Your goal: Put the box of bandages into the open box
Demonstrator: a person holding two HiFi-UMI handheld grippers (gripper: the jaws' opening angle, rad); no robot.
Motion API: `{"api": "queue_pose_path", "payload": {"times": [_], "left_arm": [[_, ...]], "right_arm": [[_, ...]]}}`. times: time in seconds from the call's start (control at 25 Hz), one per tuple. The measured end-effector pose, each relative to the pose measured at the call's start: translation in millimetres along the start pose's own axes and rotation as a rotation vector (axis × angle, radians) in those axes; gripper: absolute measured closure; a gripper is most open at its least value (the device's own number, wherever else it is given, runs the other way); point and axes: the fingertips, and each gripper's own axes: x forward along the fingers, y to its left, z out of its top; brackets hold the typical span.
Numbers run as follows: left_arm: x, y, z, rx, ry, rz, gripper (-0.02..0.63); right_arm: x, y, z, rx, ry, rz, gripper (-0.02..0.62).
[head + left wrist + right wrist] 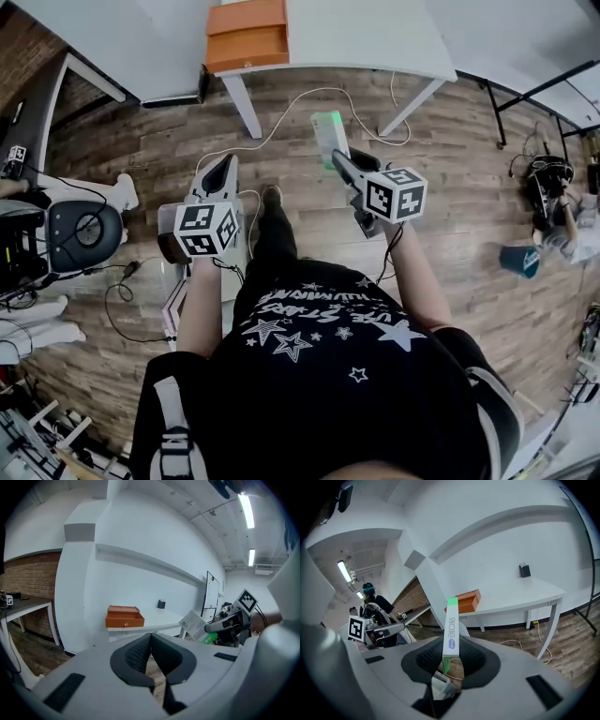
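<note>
Your right tool [451, 657] grips the slim white-and-green cardboard bandage box [451, 629], well short of the orange open box [247, 35].

— What's your pose right now?
— Both forearms reach forward from my waist. My left gripper [150, 644] points ahead with its jaws pressed together.
— And the other 1?
— My right gripper [449, 656] is a little further out, its jaws clamped on the box of bandages [451, 629], which stands up between them.
</note>
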Motion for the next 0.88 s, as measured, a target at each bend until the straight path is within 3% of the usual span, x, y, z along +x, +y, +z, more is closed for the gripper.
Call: {"api": "queue_pose_path", "payload": {"times": [0.44, 0.88], "left_arm": [[120.8, 118.5, 60.3, -0.002, 0.002, -0.029, 0.586], [199.2, 221.8, 100.1, -0.005, 0.019, -0.044, 0.586]], "right_arm": [[150.0, -23.4, 111.6, -0.118, 0.06, -0.012, 0.482], [283.1, -33.5, 208.0, -0.319, 0.099, -0.039, 0.482]]}}
